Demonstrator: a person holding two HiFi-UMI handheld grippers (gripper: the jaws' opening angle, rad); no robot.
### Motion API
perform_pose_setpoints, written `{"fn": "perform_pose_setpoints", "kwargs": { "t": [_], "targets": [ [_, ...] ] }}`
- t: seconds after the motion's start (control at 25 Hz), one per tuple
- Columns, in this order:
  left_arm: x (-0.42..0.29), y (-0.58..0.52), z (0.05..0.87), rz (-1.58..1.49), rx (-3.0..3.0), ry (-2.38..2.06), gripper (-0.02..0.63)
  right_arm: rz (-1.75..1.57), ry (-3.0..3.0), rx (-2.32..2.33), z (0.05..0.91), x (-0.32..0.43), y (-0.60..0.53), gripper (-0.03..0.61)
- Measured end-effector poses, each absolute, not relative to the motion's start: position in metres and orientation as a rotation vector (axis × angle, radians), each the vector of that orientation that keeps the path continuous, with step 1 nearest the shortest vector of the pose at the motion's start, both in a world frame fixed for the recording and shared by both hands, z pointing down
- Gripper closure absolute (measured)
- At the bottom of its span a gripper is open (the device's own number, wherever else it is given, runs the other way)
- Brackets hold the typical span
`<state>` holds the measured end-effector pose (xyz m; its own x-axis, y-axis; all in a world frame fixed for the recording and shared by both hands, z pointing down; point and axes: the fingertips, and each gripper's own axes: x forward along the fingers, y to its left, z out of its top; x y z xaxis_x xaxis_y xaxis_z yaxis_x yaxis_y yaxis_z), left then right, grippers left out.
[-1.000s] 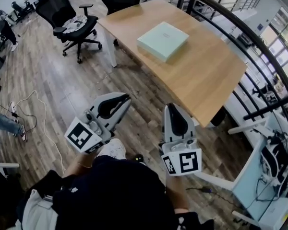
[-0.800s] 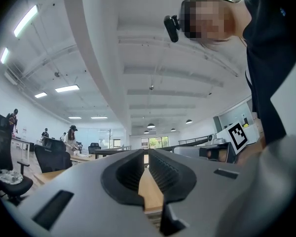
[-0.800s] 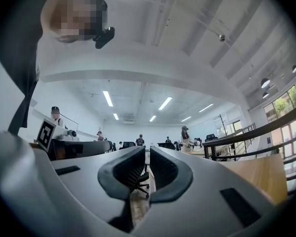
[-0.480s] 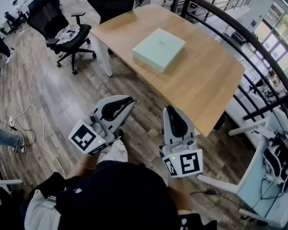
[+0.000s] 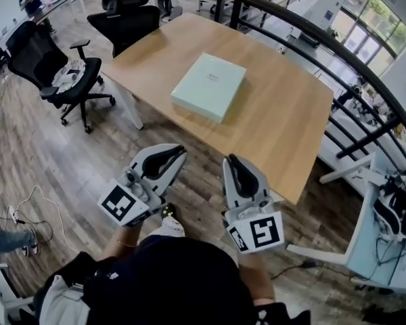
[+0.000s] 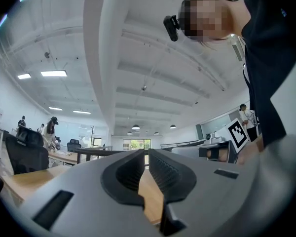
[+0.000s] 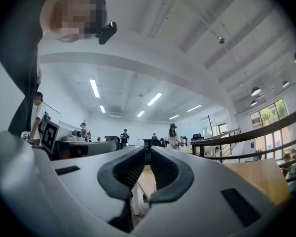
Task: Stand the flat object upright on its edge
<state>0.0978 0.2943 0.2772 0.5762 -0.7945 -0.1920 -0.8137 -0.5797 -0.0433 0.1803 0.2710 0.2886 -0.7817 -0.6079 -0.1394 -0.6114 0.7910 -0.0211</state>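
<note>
Lying flat on its broad face, one pale green box (image 5: 209, 87) sits near the middle of the wooden desk (image 5: 284, 124). Its sides are askew to the desk's edges, with bare wood on every side of it.

Two tools are held short of the desk, over the plank floor (image 5: 74, 147). They are the left tool (image 5: 178, 151) with its marker cube (image 5: 126, 204) and the right tool (image 5: 231, 160) with a second cube (image 5: 257, 230). Both point toward the desk, side by side, with a gap between them. Each tool's own view shows its two ridged dark pads brought together at the tips and gripping nothing; the desk's wood shows through the slot behind the left pair.

The desk's near edge and a strip of floor lie between the tool tips and the box.

Two black office chairs stand off the desk's left end. One (image 5: 37, 53) is well out on the floor; the other (image 5: 132, 22) is near the far corner. One dark curved railing (image 5: 325, 37) sweeps along behind the desk's far and right sides.
</note>
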Motion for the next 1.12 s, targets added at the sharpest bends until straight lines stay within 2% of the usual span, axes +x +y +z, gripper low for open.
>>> {"fn": "perform_pose_setpoints", "kwargs": {
  "t": [0.56, 1.12],
  "targets": [
    [0.005, 0.232, 0.292, 0.187, -2.746, 1.317, 0.592, 0.023, 2.875, -1.051, 0.304, 0.086, 0.216, 0.555],
    [-0.050, 0.179, 0.298, 0.172, -2.857, 1.101, 0.592, 0.027, 2.775, -1.252, 0.304, 0.032, 0.173, 0.555]
  ]
}}
